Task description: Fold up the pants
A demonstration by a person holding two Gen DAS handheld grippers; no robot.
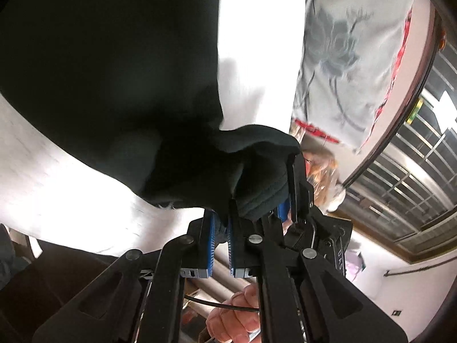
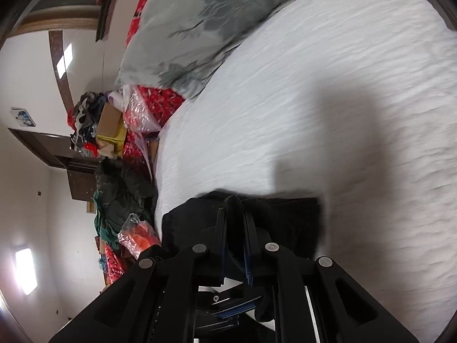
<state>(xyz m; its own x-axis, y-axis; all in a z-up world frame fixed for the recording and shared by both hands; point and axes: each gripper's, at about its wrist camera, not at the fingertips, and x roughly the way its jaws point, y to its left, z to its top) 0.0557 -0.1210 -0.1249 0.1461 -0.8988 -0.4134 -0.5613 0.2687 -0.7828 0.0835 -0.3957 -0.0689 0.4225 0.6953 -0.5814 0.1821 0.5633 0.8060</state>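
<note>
Pants [image 1: 108,80] of black cloth spread from 12 o'clock to 9 o'clock in the left wrist view, over the white bed sheet [image 1: 257,28]. The left gripper [image 1: 221,228] is closed on a fold of them, and the right gripper [image 2: 235,220] also pinches black cloth between its blue pads. A grey flowered quilt [image 2: 200,28] lies at 12 o'clock in the right wrist view.

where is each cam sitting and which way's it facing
Left wrist: on the left tongs, looking along them at black pants on a white bed; a hand shows below.
Right wrist: on the right tongs, facing the bed and a clothes pile; no hand shows.
Shared: pants, bed, floral grey quilt.
</note>
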